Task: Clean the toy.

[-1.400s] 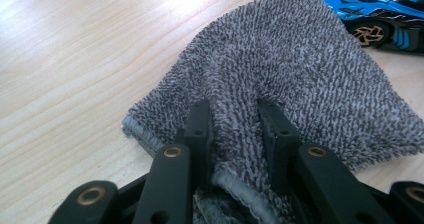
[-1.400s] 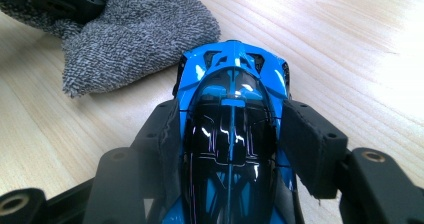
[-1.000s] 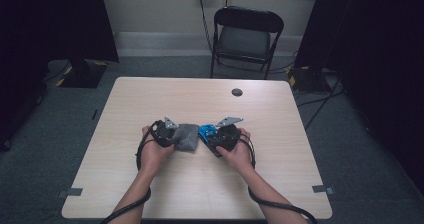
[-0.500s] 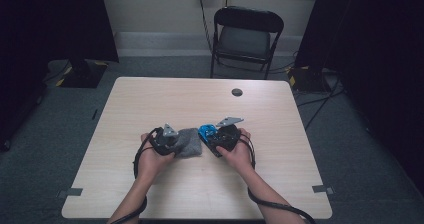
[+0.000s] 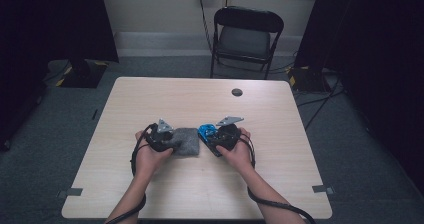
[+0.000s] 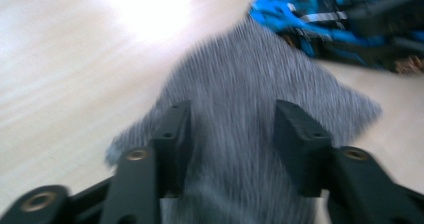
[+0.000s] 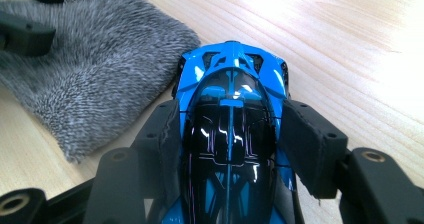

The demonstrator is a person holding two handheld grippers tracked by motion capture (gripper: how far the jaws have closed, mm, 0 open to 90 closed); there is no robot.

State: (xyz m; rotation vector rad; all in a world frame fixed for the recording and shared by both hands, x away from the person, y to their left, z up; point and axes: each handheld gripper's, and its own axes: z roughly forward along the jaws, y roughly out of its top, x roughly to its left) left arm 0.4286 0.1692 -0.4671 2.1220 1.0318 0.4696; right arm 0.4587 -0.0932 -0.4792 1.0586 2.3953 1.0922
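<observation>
Left tool (image 5: 170,136) over the grey cloth (image 5: 184,141) on the worktop (image 5: 280,134), jaws just opened, apart, cloth under them but not pinched. Right tool (image 5: 209,134) clamped on the blue toy car (image 7: 231,114), just beside the cloth. Probably wiping or wrapping the car, not yet done.

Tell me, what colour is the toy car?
The toy car is bright blue with a black top, clearest in the right gripper view.
</observation>
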